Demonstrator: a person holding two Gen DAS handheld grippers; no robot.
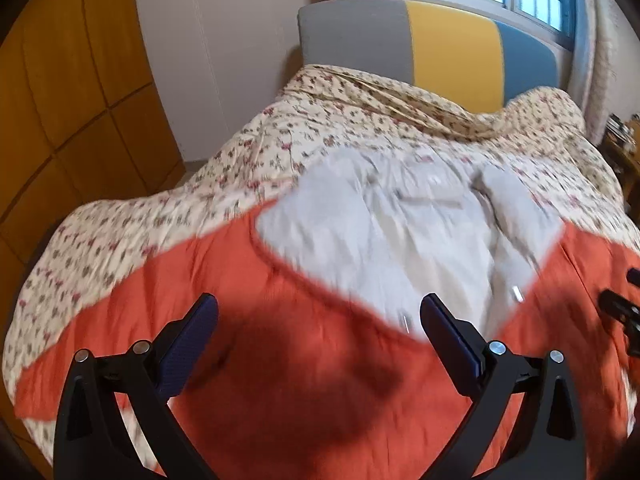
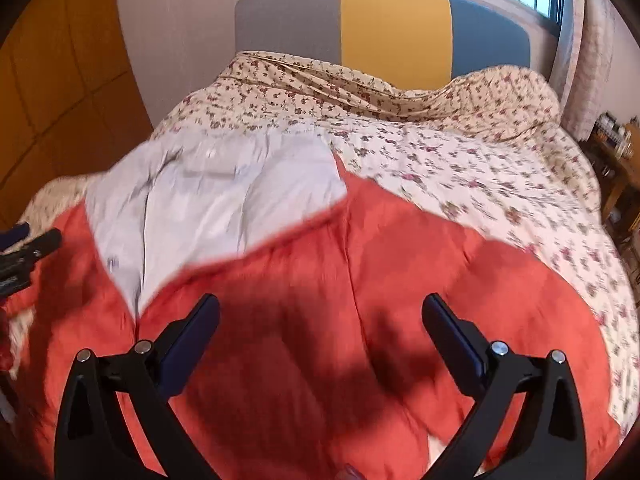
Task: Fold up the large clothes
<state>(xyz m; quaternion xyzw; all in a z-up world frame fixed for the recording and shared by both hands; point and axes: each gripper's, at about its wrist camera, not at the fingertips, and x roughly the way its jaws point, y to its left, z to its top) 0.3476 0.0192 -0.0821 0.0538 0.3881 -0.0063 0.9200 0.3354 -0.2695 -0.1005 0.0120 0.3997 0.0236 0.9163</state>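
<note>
Bedroom, bed point(image 2: 460, 168) with flowery cover, bright headboard point(image 2: 384, 28) at far end. Orange jacket point(image 2: 320, 300) lies open on bed, grey lining point(image 2: 224, 200) showing. Guess: fold only starting, jacket spread flat. Next: grab side edges, bring them in. Left tool point(image 1: 320, 312) and right tool point(image 2: 320, 312) hang over jacket, fingers wide apart, holding nothing.

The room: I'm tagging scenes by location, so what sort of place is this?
Most likely a bedroom: a bed with a floral quilt, a padded headboard, and a wooden wardrobe beside it.
</note>
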